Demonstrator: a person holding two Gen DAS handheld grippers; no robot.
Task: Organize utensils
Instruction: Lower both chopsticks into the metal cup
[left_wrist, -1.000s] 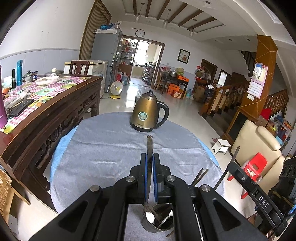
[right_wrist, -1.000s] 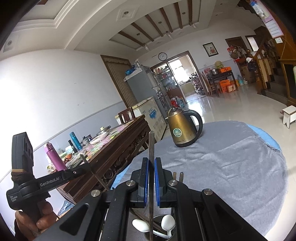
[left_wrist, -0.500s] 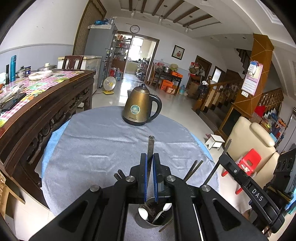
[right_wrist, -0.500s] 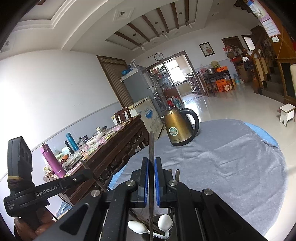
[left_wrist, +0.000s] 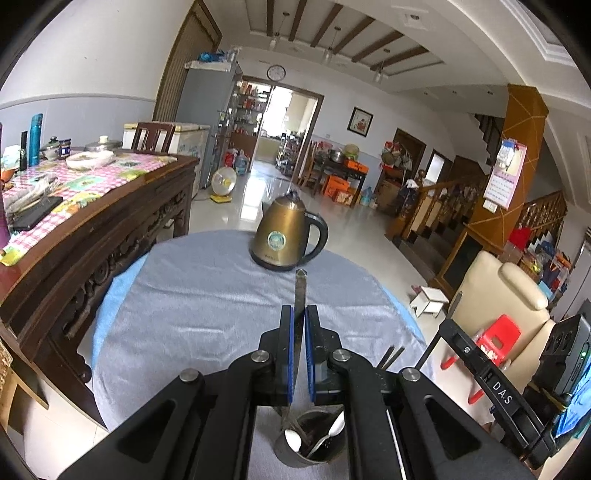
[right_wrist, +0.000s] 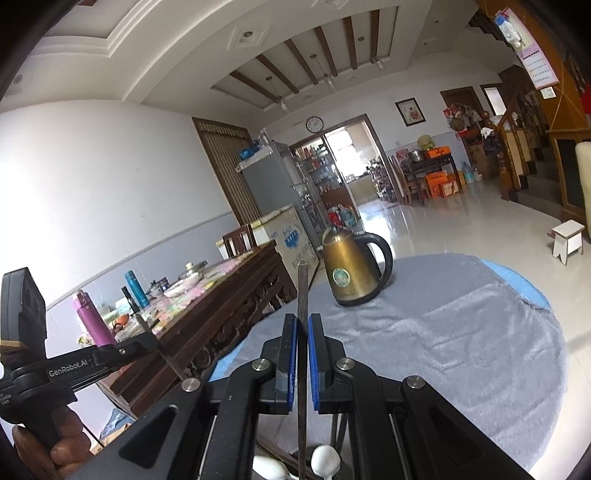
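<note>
My left gripper is shut on a flat metal utensil handle that sticks up past the fingertips; its lower end reaches down toward a dark metal utensil cup holding white spoons and chopsticks. My right gripper is shut on a thin metal utensil handle, upright over the same cup, whose white spoons show at the bottom edge. The right gripper also shows in the left wrist view, the left gripper in the right wrist view.
A bronze electric kettle stands at the far side of the round table with its grey cloth. A carved wooden sideboard with dishes and bottles stands to the left. A cream armchair and red stool are on the right.
Both grippers have lifted and tilted slightly, each still holding its utensil above the cup. The kettle sits a little farther and higher in both views.
</note>
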